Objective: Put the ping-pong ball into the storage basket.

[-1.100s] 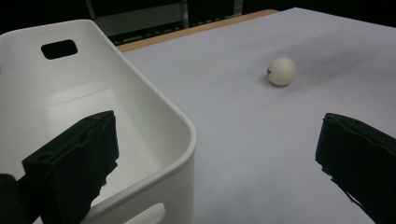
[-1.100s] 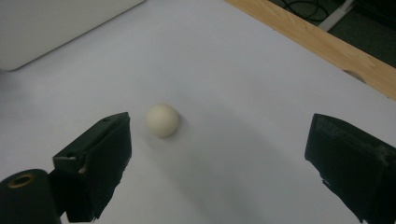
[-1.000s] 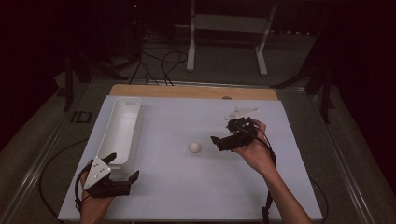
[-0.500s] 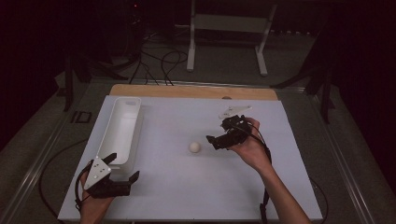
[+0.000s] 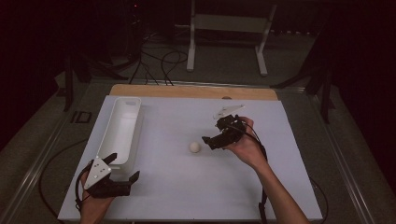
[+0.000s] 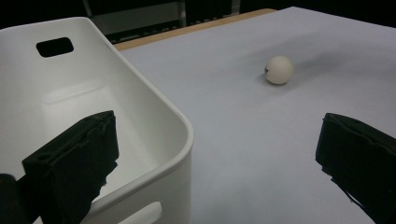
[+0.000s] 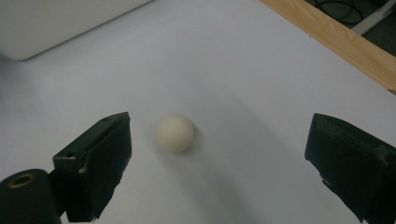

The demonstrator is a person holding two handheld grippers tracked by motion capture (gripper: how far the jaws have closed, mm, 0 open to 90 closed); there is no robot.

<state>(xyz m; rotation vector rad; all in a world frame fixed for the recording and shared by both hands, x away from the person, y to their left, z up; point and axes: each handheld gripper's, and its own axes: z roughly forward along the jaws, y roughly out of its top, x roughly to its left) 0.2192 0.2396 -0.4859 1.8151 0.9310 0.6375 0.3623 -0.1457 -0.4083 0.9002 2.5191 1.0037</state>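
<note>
The right gripper (image 7: 219, 154) gaped wide near the ball (image 7: 175, 133), its jaws cut off below. The left gripper (image 6: 217, 158) also stood wide, one jaw hiding part of the bin (image 6: 154, 116).

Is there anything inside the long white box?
The white box looks empty: its bare floor shows in the high view and the left gripper view. One jaw of the left gripper covers a bit of the near end. The ball lies outside, on the table.

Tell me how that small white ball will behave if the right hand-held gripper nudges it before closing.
The ball is round and sits free on the flat table, so it will probably roll away. It looks smooth and hard, likely light and slippery between the pads.
</note>
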